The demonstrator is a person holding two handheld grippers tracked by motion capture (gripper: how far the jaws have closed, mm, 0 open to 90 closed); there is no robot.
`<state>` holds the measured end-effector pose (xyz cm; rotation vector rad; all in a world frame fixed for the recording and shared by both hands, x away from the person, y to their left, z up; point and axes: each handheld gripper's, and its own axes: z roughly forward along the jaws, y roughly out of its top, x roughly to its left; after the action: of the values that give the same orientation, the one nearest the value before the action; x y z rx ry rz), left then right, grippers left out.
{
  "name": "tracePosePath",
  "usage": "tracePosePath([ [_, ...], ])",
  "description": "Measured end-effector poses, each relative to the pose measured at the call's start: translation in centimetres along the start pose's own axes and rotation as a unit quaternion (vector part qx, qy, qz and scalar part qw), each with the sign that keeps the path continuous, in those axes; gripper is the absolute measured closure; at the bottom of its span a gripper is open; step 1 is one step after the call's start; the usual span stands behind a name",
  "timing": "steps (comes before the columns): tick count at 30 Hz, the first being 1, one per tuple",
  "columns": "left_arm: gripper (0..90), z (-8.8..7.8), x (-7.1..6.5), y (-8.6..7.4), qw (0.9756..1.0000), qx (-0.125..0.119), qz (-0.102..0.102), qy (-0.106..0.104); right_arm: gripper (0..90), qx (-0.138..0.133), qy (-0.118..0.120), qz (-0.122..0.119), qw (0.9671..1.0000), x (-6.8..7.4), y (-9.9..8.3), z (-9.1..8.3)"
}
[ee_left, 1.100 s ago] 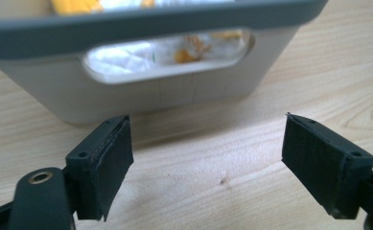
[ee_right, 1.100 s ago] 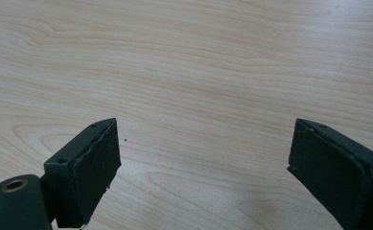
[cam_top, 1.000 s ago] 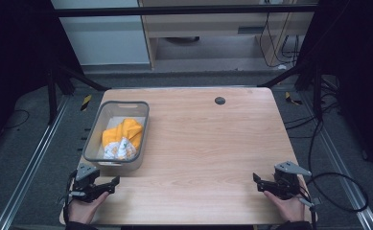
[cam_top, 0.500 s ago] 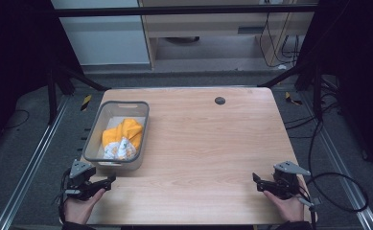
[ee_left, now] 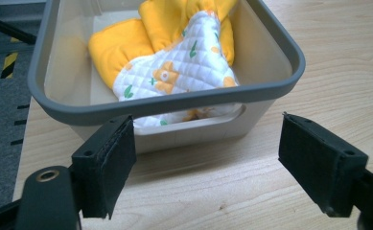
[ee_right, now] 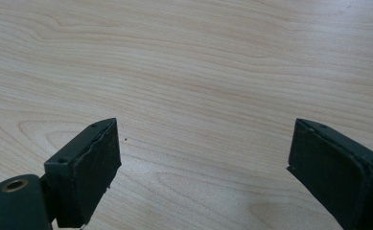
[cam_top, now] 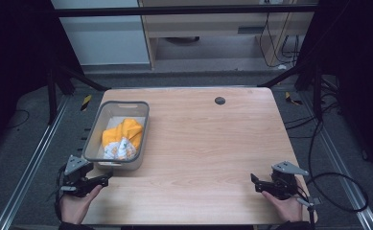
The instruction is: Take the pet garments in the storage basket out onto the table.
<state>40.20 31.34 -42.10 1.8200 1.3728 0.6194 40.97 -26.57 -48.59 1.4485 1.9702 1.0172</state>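
Note:
A grey plastic bin (cam_top: 100, 158) stands on the left side of the wooden table (cam_top: 198, 153). Inside it lies a yellow and white quilted cloth item (cam_top: 121, 139) with an orange print. The left gripper view looks at the bin's near wall (ee_left: 193, 98) and the cloth (ee_left: 179, 67). My left gripper (cam_top: 108, 178) is open at the table's front left corner, just short of the bin, holding nothing; in its own view its midpoint (ee_left: 207, 163) sits over bare wood. My right gripper (cam_top: 254, 181) is open near the front right edge, over bare wood (ee_right: 203, 158).
A small dark round grommet (cam_top: 219, 100) sits in the tabletop near the far edge. Dark metal frame legs (cam_top: 54, 91) flank the table, and cables (cam_top: 337, 191) trail on the grey floor at the right. A cabinet (cam_top: 208, 28) stands beyond the table.
My left gripper has drifted back and to the left, toward the front left corner, away from the bin. The right gripper has stayed where it was.

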Motion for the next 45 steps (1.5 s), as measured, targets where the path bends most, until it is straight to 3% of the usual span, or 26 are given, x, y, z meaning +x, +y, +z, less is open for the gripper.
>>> tracePosePath([
  [11, 20.0, -1.1, 1.0, 1.6, 0.9999, -0.014, -0.001, -0.008, 10.5, -0.004, 0.001, 0.001, 1.0000, 0.0, 0.1, -0.2],
  [20, 20.0, -1.0, 1.2, 3.1, 0.9998, -0.011, 0.008, -0.014, 10.5, -0.006, -0.001, -0.001, 1.0000, -0.1, 0.0, -0.2],
  [34, 20.2, -0.1, 0.9, 6.1, 0.9994, 0.000, 0.027, -0.021, 10.5, -0.007, 0.003, -0.005, 1.0000, 0.1, 0.2, -0.2],
  [45, 20.9, 0.9, 1.3, 7.3, 0.9993, 0.003, 0.026, -0.028, 10.5, -0.007, 0.004, -0.005, 1.0000, 0.1, 0.2, -0.2],
])
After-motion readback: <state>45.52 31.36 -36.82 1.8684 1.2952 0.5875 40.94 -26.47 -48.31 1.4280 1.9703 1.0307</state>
